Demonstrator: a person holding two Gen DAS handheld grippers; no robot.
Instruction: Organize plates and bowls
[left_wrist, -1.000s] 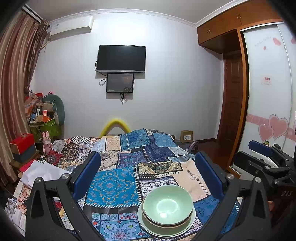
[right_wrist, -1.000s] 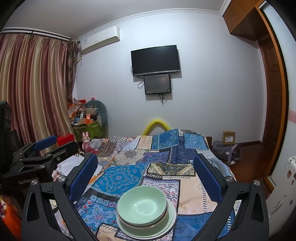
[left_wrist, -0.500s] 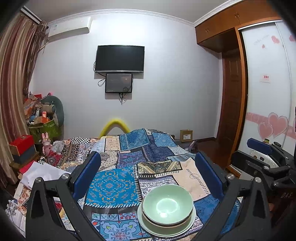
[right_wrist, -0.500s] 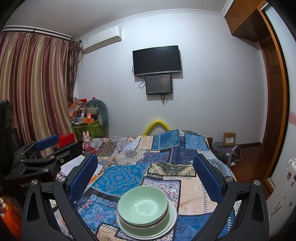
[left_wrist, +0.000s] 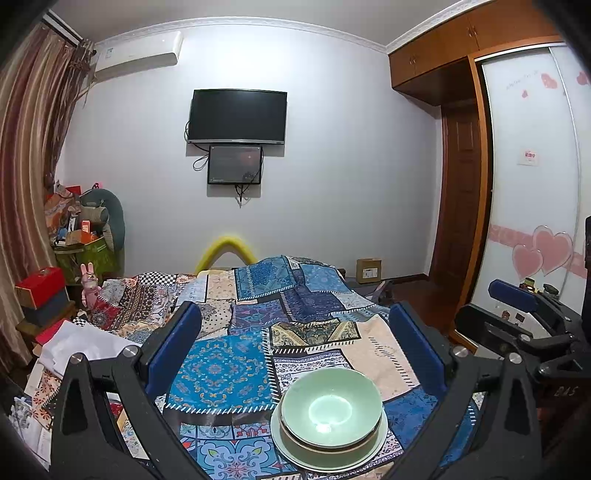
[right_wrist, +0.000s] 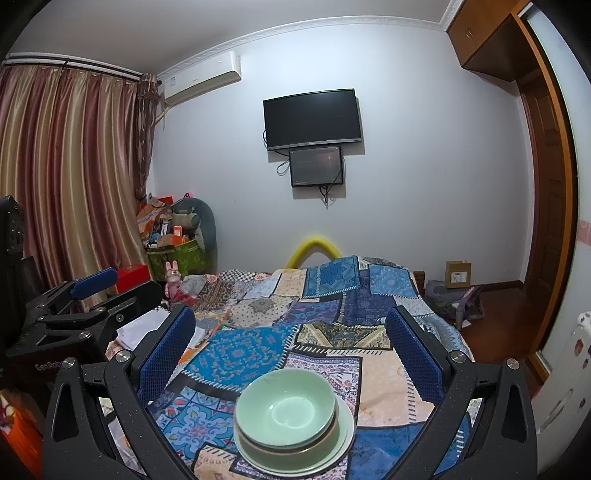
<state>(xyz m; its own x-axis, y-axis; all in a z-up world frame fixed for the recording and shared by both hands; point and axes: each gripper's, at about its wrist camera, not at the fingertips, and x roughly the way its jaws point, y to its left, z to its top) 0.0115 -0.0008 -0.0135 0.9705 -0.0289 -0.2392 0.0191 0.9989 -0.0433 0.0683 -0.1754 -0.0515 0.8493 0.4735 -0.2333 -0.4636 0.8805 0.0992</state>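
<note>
Left gripper (left_wrist: 306, 347), black frame with blue pads: jaws spread wide, holding nothing, position unchanged from a second ago. Right gripper (right_wrist: 291, 350), same build: likewise spread and unladen, unchanged. Pale green glazed bowl (left_wrist: 330, 406), nested in a second bowl on a pale green plate (left_wrist: 288, 439): at 6 o'clock on the patchwork cloth (left_wrist: 221, 369), between both pairs of fingers, untouched, unmoved.

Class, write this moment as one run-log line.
left hand-held gripper: open, empty | right hand-held gripper: open, empty | green bowls: stacked on plate | surface: patchwork cloth
</note>
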